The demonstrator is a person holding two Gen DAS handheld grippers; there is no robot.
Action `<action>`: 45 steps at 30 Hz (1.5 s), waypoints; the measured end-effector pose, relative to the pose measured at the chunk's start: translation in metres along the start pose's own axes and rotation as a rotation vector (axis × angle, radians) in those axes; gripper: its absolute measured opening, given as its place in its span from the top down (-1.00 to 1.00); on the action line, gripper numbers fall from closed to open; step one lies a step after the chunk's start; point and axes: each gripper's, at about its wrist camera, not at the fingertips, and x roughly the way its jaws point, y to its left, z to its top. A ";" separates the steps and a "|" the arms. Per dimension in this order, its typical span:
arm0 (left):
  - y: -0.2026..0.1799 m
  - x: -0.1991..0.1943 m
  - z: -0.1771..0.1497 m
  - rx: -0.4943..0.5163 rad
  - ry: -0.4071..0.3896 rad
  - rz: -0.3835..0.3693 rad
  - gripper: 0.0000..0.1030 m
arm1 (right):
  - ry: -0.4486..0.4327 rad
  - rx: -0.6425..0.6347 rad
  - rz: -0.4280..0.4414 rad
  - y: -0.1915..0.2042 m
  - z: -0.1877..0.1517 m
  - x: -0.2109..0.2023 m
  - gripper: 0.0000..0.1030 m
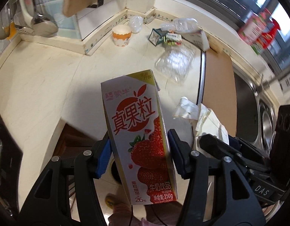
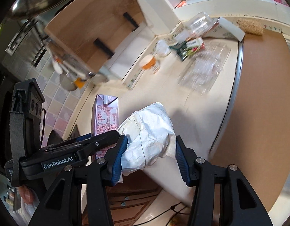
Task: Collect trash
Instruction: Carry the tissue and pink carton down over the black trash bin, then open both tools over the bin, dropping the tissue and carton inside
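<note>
Cream stone surface (image 1: 41,79) fills most of both views, with a brown board (image 1: 218,86) over the steel sink (image 1: 265,120) at its right side. Wooden board (image 2: 99,28) hangs above the back corner. Left gripper (image 1: 140,156) jaws are clamped on a strawberry milk carton (image 1: 139,130), blue pads pressing its two narrow sides, carton upright and lifted over the surface edge. Right gripper (image 2: 150,156) jaws grip a crumpled paper wad (image 2: 150,131), just beside the carton; in the right view the carton's back panel sits left of the paper, touching or nearly so, cannot tell which. Remaining trash sits well apart near the back corner: clear plastic tray (image 1: 175,62) flat on the surface next to the brown board, white box (image 1: 197,37), crushed clear bottle (image 1: 180,24), small green packets (image 1: 163,36), orange-and-white paper cup (image 1: 121,35) upright, thin plastic bag (image 1: 135,23) behind the cup by the wall. Right view is motion-blurred at the back.
</note>
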 end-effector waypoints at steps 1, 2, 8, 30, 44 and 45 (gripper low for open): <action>0.003 -0.004 -0.009 0.012 -0.002 0.000 -0.04 | 0.004 -0.001 0.004 0.008 -0.012 -0.001 0.04; 0.006 -0.008 -0.019 0.026 -0.005 -0.001 -0.04 | 0.007 -0.004 0.004 0.014 -0.024 -0.002 0.04; 0.026 -0.010 -0.082 0.099 -0.003 -0.035 -0.04 | 0.028 -0.036 0.001 0.050 -0.094 -0.001 0.04; 0.099 0.279 -0.296 0.229 0.261 -0.051 -0.06 | 0.213 -0.056 -0.282 -0.083 -0.363 0.194 0.00; 0.134 0.401 -0.341 0.278 0.290 -0.046 -0.82 | 0.335 -0.102 -0.375 -0.184 -0.419 0.328 -0.29; 0.136 0.401 -0.341 0.277 0.288 -0.039 -0.83 | 0.335 -0.102 -0.377 -0.185 -0.420 0.329 -0.30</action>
